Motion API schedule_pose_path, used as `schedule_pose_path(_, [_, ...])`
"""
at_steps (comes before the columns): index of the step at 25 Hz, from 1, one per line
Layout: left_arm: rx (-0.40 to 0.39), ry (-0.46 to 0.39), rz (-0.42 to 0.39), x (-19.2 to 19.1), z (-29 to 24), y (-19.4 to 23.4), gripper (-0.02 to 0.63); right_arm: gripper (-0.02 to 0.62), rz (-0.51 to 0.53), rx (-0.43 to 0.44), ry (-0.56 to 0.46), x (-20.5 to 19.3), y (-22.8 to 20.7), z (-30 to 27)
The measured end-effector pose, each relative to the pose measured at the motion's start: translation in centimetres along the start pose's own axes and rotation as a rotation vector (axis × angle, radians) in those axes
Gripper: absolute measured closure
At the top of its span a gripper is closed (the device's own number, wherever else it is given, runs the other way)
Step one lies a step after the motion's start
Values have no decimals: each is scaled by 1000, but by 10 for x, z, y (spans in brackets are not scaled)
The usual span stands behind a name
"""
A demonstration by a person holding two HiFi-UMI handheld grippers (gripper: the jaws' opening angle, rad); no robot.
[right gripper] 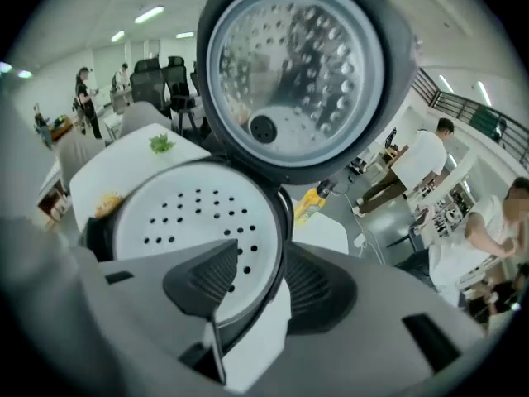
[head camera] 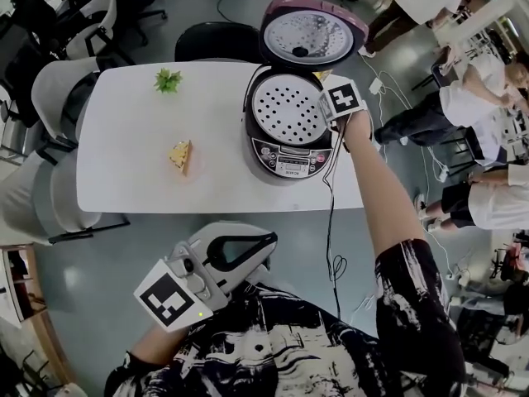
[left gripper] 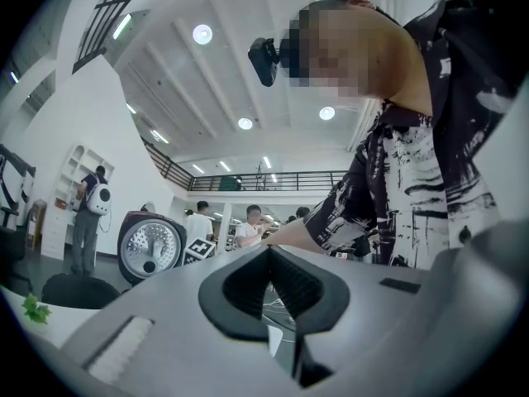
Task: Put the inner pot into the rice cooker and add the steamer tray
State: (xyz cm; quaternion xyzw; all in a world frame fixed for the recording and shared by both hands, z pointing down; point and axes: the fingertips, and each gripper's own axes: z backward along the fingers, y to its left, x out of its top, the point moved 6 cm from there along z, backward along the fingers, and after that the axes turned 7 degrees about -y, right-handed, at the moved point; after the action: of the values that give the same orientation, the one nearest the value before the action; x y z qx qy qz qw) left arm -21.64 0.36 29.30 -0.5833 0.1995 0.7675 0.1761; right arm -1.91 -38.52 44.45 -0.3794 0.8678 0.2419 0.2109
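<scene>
The dark rice cooker stands at the right end of the white table, its lid swung up. A white perforated steamer tray lies flat in its mouth and hides whatever is below. My right gripper is at the cooker's right rim, angled steeply down. In the right gripper view it is open: one pad hangs over the tray, the other outside the rim, neither pressing. My left gripper is held by my body, off the table, shut and empty.
A small green plant and a yellow food piece lie on the table's left half. Chairs crowd the table's left side. A cable hangs off the front edge. People stand to the right.
</scene>
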Motion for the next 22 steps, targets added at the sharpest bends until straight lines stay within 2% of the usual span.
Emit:
schedule_pose_path(2, [0, 8, -13, 1, -3, 2, 601, 428, -69, 59, -164, 14, 1, 29])
schedule_pose_path(5, [4, 34, -38, 0, -12, 11, 601, 440, -174, 170, -530, 29, 10, 104])
schedule_pose_path(8, [31, 45, -44, 5, -28, 24, 601, 508, -263, 265, -907, 19, 24, 194])
schedule_pose_path(10, [47, 47, -53, 10, -41, 33, 601, 552, -292, 312, -1061, 4, 42, 245])
schedule_pose_path(12, [62, 36, -67, 16, -53, 40, 601, 575, -295, 338, -1145, -12, 63, 280])
schedule_pose_path(14, [76, 12, -90, 22, -65, 45, 601, 587, -276, 350, -1187, -30, 80, 301])
schedule_pose_path(19, [134, 13, -104, 21, -82, 48, 601, 597, -223, 303, -1211, -72, 99, 322])
schedule_pose_path(22, [164, 30, -128, 16, -87, 47, 601, 597, -183, 316, -1204, -84, 100, 324])
